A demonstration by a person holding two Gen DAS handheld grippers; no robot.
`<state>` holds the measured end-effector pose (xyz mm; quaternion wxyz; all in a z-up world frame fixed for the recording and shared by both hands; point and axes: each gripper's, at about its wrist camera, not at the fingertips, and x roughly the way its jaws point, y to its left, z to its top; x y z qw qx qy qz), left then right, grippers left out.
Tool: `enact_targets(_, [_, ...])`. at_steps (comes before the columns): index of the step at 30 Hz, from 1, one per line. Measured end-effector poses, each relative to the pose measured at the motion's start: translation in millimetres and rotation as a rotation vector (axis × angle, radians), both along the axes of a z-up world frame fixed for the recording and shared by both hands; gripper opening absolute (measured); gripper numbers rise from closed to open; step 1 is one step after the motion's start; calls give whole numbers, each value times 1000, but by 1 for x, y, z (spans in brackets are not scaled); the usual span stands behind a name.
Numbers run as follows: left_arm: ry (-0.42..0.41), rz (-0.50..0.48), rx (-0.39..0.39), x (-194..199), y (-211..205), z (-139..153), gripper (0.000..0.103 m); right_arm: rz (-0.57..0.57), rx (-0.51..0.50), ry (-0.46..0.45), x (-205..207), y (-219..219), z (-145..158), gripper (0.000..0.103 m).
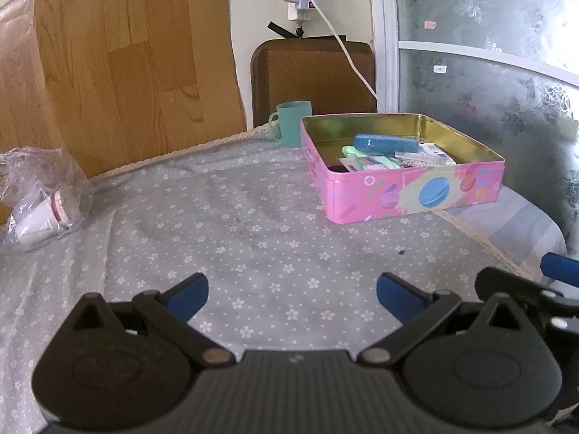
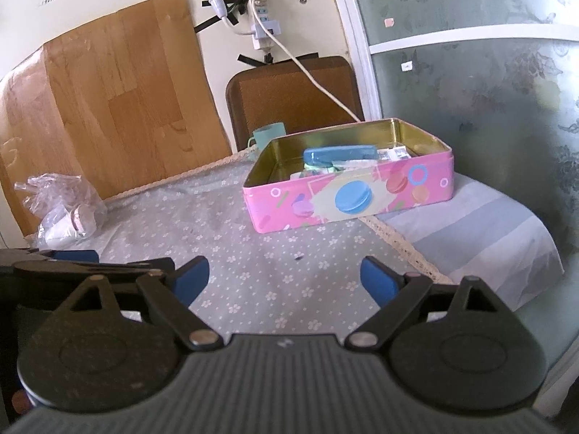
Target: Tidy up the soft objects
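Pink tin ahead of both grippers, left gripper and right gripper wide open, empty. Green cup fully visible only from left; plastic bag far left of jaws.

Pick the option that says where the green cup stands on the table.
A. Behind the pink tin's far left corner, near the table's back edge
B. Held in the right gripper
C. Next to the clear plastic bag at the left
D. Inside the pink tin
A: the green cup stands on the tablecloth just behind the pink tin, far from the plastic bag, and both grippers are open and hold nothing.
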<state>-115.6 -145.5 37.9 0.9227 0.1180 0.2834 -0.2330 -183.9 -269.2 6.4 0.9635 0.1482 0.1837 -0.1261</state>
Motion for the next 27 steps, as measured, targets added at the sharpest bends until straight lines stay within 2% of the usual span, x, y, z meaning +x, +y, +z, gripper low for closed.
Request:
enact_targets(20, [-1, -3, -47, -5, 8, 8, 103, -33, -21, -34, -3, 2, 2, 96])
enact_targets(27, [38, -8, -50, -2, 8, 5, 103, -40, -21, -43, -4, 1, 3, 96])
